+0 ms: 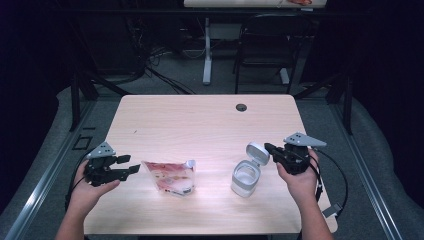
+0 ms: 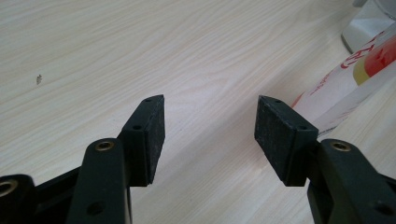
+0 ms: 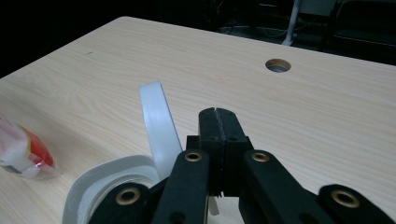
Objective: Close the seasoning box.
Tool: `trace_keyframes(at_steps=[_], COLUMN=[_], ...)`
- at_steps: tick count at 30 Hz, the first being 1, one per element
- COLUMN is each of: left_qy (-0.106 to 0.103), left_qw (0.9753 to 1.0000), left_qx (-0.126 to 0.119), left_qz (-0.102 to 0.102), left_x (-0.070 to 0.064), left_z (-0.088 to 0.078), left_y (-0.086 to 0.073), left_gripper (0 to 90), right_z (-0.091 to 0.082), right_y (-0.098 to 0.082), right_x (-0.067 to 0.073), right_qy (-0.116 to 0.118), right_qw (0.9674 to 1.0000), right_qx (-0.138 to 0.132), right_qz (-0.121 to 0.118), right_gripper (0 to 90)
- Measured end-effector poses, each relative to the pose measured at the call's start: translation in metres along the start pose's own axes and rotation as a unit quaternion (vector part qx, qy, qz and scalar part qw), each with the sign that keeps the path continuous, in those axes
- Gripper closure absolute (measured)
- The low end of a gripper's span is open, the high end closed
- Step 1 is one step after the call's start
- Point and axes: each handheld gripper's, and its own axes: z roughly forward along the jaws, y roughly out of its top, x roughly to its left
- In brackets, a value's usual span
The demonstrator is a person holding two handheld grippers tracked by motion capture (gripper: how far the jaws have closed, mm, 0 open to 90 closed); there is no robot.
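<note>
two grippers sit over a pale wood worktop [image 1: 200,120], one at each side. a white tub [image 1: 245,178] stands right of centre with its hinged lid [image 1: 258,152] swung up. a red and white pouch [image 1: 172,176] lies left of centre, well apart from the tub. the left gripper [image 1: 134,168] is just beside the pouch's left edge, jaws spread with nothing between them. the right gripper [image 1: 267,148] is clenched, its tip just beside the raised lid.
</note>
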Motion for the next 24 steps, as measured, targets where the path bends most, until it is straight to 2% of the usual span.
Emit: trace_keyframes(at_steps=[7,19,24], left_qy=[0.001,0.001,0.002], left_qw=[1.0,1.0,1.0], left_qx=[-0.003,-0.001,-0.002], left_qz=[-0.002,-0.003,-0.003], left_x=[0.001,0.001,0.001], left_z=[0.0,0.0,0.0], left_y=[-0.001,-0.001,-0.001], left_gripper=[43.5,43.5,43.4], right_z=[0.002,0.003,0.001], right_y=[-0.002,-0.013,-0.015], right_x=[0.009,0.033,0.037], right_qy=[0.008,0.039,0.041], right_qw=[0.9999,0.9989,0.9986], right_qx=[0.004,0.002,0.003], right_qz=[-0.01,-0.025,-0.033], right_gripper=[90.0,90.0,90.0])
